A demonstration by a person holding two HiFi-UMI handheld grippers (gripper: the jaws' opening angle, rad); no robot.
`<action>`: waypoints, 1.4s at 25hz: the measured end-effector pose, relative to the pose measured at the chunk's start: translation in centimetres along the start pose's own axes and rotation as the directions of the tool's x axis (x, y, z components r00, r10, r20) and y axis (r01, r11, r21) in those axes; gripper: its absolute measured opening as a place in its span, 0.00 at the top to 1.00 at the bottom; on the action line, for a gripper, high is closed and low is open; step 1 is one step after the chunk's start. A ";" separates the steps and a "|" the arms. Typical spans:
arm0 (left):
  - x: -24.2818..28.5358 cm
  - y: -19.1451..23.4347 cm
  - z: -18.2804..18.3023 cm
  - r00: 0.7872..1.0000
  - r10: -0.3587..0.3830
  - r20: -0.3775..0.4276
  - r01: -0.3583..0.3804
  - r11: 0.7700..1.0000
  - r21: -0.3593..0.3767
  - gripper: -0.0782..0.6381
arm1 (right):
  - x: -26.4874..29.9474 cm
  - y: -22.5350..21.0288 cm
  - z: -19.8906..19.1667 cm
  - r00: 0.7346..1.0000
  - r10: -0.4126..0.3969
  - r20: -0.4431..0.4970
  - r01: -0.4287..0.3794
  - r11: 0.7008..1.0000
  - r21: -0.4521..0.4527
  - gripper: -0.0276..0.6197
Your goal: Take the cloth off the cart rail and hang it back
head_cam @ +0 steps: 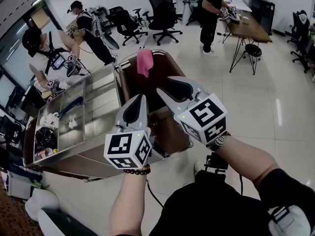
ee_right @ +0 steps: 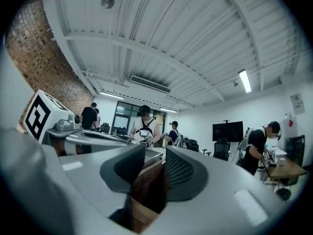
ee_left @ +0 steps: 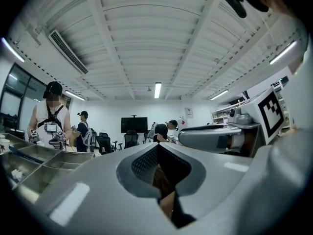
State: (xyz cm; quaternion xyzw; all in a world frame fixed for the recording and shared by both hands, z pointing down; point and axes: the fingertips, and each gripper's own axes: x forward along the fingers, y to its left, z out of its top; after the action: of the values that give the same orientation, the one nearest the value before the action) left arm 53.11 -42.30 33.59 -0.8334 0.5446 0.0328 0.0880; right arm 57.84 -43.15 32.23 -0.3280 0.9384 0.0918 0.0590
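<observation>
A pink cloth [head_cam: 144,62] hangs over the far rail of the brown cart [head_cam: 170,132], draped down into it. Both grippers hover above the cart's near end, well short of the cloth. My left gripper [head_cam: 141,100] is shut with nothing in it; its jaw tips meet in the left gripper view [ee_left: 157,148]. My right gripper [head_cam: 170,86] stands open and empty; in the right gripper view [ee_right: 155,151] only the brown cart shows in the gap between its pads. The cloth appears in neither gripper view.
The cart's steel top [head_cam: 101,100] holds trays with small items at its left end [head_cam: 47,136]. A person [head_cam: 49,58] stands at the cart's left; others stand further off. Office chairs [head_cam: 162,14], a wooden table [head_cam: 248,26] and a stool [head_cam: 252,50] lie beyond.
</observation>
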 end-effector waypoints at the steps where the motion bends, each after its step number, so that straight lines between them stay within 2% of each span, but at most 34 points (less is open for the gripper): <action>1: 0.3 0.7 -0.1 1.000 0.002 -0.002 -0.002 1.000 -0.004 0.89 | 0.9 -0.2 -0.5 1.000 -0.003 -0.011 0.003 1.000 0.006 0.77; 8: 4.8 3.7 -1.8 0.999 0.012 -0.040 -0.013 1.000 -0.016 0.89 | 6.0 -4.3 -4.1 0.997 -0.020 -0.077 0.024 0.998 0.053 0.74; 18: 14.7 10.2 -4.0 0.992 0.081 -0.099 -0.087 0.995 -0.057 0.89 | 15.5 -13.0 -8.2 0.989 -0.010 -0.145 0.027 0.993 0.118 0.72; 23: 19.8 14.0 -5.7 0.985 0.120 -0.124 -0.132 0.986 -0.099 0.89 | 21.2 -16.8 -11.2 0.981 0.021 -0.191 0.007 0.989 0.147 0.71; 26: 22.6 15.9 -8.1 0.981 0.120 -0.149 -0.140 0.981 -0.131 0.88 | 24.5 -18.7 -13.9 0.975 0.031 -0.220 0.004 0.987 0.160 0.70; 29: 24.6 18.0 -11.1 0.973 0.129 -0.190 -0.160 0.974 -0.160 0.88 | 27.6 -19.7 -17.1 0.966 0.042 -0.255 0.002 0.985 0.171 0.70; 35: 30.3 24.3 -13.5 0.947 0.153 -0.283 -0.214 0.956 -0.200 0.87 | 35.1 -23.3 -21.3 0.932 0.051 -0.358 0.023 0.979 0.201 0.67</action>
State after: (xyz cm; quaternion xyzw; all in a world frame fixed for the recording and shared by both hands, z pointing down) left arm 42.56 -81.59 39.57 -0.7802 0.6197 -0.0084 -0.0850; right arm 44.03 -86.76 43.92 -0.3248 0.9399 -0.0653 -0.0821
